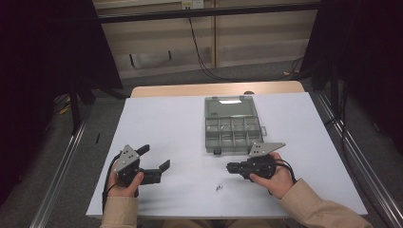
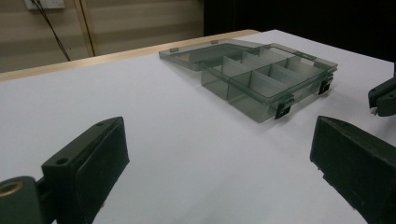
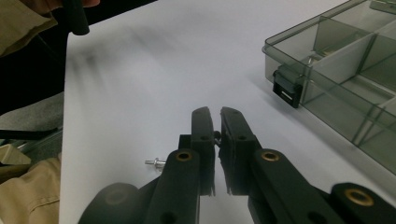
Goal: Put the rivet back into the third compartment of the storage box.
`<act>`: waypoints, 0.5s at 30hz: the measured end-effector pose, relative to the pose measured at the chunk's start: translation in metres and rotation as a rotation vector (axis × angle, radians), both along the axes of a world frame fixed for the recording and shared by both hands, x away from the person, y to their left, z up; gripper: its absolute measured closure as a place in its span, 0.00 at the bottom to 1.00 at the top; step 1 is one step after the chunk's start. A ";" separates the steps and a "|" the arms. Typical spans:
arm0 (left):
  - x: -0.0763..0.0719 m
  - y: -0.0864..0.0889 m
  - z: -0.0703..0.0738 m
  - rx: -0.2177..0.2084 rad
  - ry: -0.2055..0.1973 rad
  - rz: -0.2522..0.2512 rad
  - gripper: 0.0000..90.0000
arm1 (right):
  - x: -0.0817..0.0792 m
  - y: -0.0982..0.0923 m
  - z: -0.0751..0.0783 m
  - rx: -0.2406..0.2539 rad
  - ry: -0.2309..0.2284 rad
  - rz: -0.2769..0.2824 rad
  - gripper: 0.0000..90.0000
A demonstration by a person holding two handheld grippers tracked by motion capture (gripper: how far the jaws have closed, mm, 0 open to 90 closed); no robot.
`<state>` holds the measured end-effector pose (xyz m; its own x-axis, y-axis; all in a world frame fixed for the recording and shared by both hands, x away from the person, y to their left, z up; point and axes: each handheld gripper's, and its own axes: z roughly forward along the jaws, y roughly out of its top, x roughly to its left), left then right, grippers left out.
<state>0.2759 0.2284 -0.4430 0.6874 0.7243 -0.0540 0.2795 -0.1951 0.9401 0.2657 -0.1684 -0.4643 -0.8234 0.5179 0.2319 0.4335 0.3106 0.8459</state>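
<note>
table: white-topped rectangular table [image 1: 166,123]; it carries everything below.
box: grey translucent plastic compartment box [image 1: 234,118], lid folded flat to the far side, divided cells open upward. it sits right of the table's centre, with its latched front wall toward me.
box axis: the rows of cells run left to right across the table, parallel to my edge.
left gripper: my left gripper [image 1: 154,156] rests on the table at the near left, jaws spread wide with nothing between them, well apart from the box.
right gripper: my right gripper [image 1: 229,167] is just in front of the box's near right corner. its jaws are drawn almost together. a tiny dark bit shows in the slit between the pads in the right gripper view, too small to identify.
right gripper heading: the tips point left across the table, so the box lies beside and beyond them, not ahead.
screws: small silver screws [image 1: 218,187] lie loose on the table on my side of the right gripper, near its tips and well short of the box.
nearer hand: right, for both screws and box.
coming move, as i judge it: swing the right tips toward the far side, over the front wall and above a near cell.
</note>
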 end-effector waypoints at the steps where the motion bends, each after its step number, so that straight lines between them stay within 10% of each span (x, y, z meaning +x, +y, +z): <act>1: 0.000 0.000 0.000 0.000 0.000 0.000 0.05 | 0.001 0.000 0.000 -0.005 -0.001 -0.002 0.95; 15: 0.000 0.000 0.000 -0.004 0.000 -0.001 0.05 | 0.016 -0.011 0.012 0.018 -0.036 -0.065 0.95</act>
<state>0.2759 0.2281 -0.4431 0.6878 0.7236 -0.0571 0.2793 -0.1912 0.9410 0.2816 -0.1792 -0.4526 -0.7963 0.5663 0.2124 0.4212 0.2673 0.8666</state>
